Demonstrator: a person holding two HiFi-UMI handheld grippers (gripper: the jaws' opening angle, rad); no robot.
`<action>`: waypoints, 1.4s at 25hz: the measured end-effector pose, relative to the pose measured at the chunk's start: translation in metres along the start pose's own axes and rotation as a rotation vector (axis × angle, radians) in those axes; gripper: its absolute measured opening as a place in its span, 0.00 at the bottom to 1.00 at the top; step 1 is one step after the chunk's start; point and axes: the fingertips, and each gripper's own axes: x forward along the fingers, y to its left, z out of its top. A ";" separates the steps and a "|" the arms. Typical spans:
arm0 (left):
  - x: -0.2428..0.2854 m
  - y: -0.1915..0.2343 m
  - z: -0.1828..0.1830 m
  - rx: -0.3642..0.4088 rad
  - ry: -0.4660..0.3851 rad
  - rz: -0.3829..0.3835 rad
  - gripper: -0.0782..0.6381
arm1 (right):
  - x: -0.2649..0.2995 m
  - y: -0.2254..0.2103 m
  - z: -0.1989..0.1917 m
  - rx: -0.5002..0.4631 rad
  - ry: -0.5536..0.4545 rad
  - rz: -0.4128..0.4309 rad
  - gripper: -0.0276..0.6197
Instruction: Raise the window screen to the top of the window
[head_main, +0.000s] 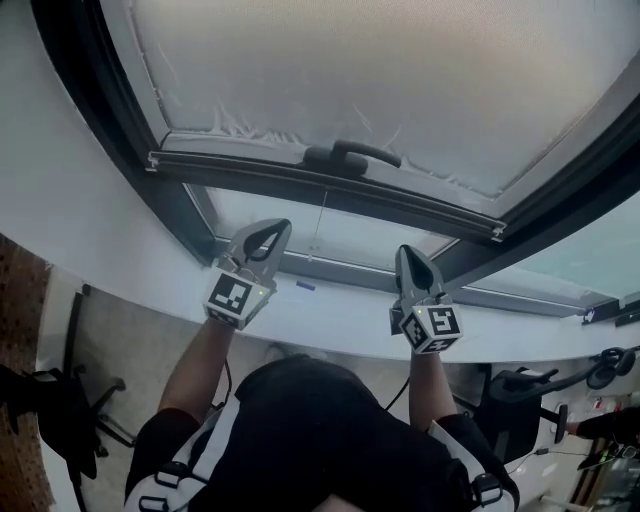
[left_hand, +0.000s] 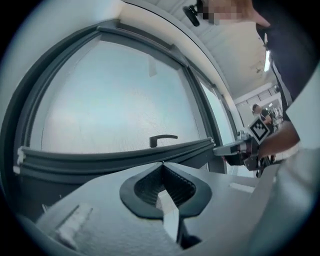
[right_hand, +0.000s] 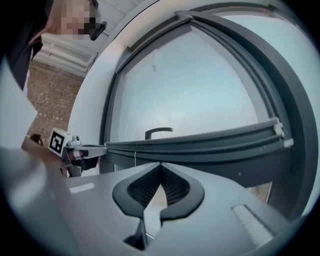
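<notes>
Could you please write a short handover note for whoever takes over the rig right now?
Left tongs: shut, empty, below the screen's bottom bar.
Right tongs: shut, empty, below the same bar, further right.
Window screen: its bar and handle sit low in the window, with a strip of bare glass beneath.
Done: nothing is gripped; the screen is not at the top.
Left: take the bar or handle and raise it to the top of the window.

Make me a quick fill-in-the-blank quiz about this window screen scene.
The left claw and right claw are both ____ and empty.
The dark handle sits on the ____ bar of the screen.
In the head view, both claws are ____ that bar.
Missing words: shut; bottom; below.
</notes>
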 end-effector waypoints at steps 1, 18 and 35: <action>0.005 0.002 0.003 0.070 0.017 -0.022 0.12 | 0.009 0.006 0.003 -0.052 0.019 0.020 0.07; 0.072 0.025 -0.022 0.944 0.401 -0.135 0.28 | 0.089 0.031 -0.002 -1.068 0.412 0.043 0.37; 0.074 0.033 -0.033 1.038 0.560 -0.096 0.24 | 0.092 0.025 -0.014 -1.277 0.479 0.094 0.33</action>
